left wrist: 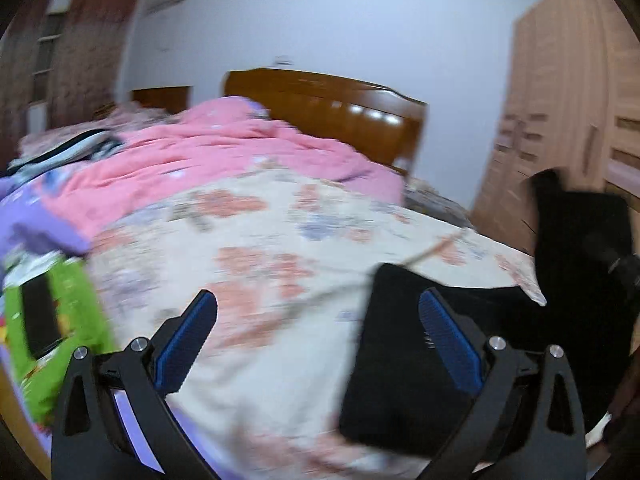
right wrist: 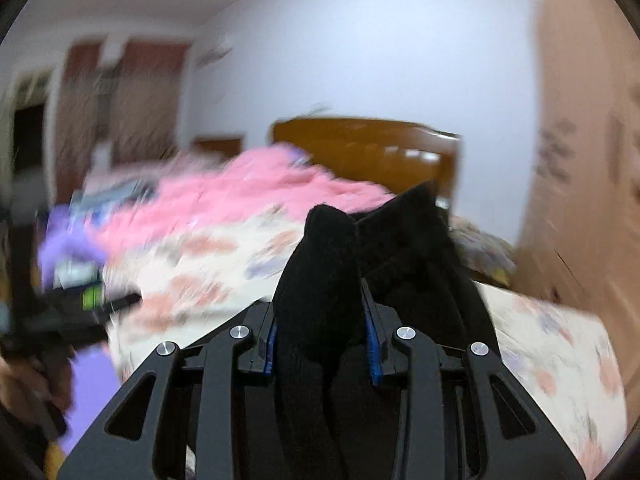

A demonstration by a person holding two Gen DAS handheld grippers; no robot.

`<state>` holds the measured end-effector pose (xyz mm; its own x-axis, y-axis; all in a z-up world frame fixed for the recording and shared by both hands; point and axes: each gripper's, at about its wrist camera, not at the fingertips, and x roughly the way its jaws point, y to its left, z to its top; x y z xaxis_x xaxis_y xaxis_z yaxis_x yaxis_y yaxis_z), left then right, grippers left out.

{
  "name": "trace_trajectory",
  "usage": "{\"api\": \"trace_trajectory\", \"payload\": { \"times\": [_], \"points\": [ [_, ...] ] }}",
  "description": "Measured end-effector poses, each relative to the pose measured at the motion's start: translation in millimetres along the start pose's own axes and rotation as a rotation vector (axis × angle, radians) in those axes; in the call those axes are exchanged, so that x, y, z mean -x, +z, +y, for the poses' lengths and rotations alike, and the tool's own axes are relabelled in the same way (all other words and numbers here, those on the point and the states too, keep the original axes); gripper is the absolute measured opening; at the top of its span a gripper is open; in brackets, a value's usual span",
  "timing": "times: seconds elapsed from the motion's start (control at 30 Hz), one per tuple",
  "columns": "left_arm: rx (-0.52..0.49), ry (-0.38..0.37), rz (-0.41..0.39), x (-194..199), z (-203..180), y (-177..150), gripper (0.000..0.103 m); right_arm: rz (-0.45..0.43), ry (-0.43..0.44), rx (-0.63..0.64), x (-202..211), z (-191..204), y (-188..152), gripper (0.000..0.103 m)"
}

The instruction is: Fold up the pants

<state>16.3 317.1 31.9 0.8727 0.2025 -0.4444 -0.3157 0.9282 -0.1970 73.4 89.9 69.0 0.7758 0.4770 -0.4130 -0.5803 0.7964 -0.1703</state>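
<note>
Through my left wrist camera, at the far left edge, I see a green item [left wrist: 76, 320] lying on the bed beside purple fabric [left wrist: 36, 220]; blur keeps me from naming it. Moving right, a pink blanket [left wrist: 224, 152] is heaped toward the wooden headboard [left wrist: 332, 108], and the floral bedsheet [left wrist: 260, 232] spreads across the middle. My left tongs [left wrist: 318, 330] stand wide, blue pads apart, with nothing between them, hovering above the sheet. Just right of them the black pants [left wrist: 404, 360] lie partly on the bed near its right edge; one end sits flat on the sheet behind the right finger, while the rest rises in a dark hanging mass at the far right, in front of the light wooden wardrobe [left wrist: 560, 92].

In my right wrist camera, the left gripper and the hand holding it show blurred at the left edge. Centre frame, my right tongs [right wrist: 322, 344] are narrowed onto the pants [right wrist: 320, 272], a thick rounded fold of black fabric bulging up between the blue pads, with more cloth peaking behind and draping right. The tongs point across the bed toward the headboard [right wrist: 368, 152], lifted above the floral sheet [right wrist: 560, 352].
</note>
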Motion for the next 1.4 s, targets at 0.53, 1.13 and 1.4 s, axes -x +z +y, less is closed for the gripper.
{"api": "trace_trajectory", "payload": {
  "times": [0.53, 1.13, 1.4],
  "points": [
    [0.053, 0.025, 0.085, -10, 46, -43, 0.101, -0.004, -0.161, 0.406, -34, 104, -20, 0.033],
    [0.104, -0.155, 0.129, -11, 40, -15, 0.101, -0.038, 0.126, 0.378, 44, 86, -46, 0.092],
    [0.026, -0.511, 0.314, -58, -41, 18, 0.1, 0.06, -0.065, -0.161, 74, -84, -82, 0.092]
  ]
}}
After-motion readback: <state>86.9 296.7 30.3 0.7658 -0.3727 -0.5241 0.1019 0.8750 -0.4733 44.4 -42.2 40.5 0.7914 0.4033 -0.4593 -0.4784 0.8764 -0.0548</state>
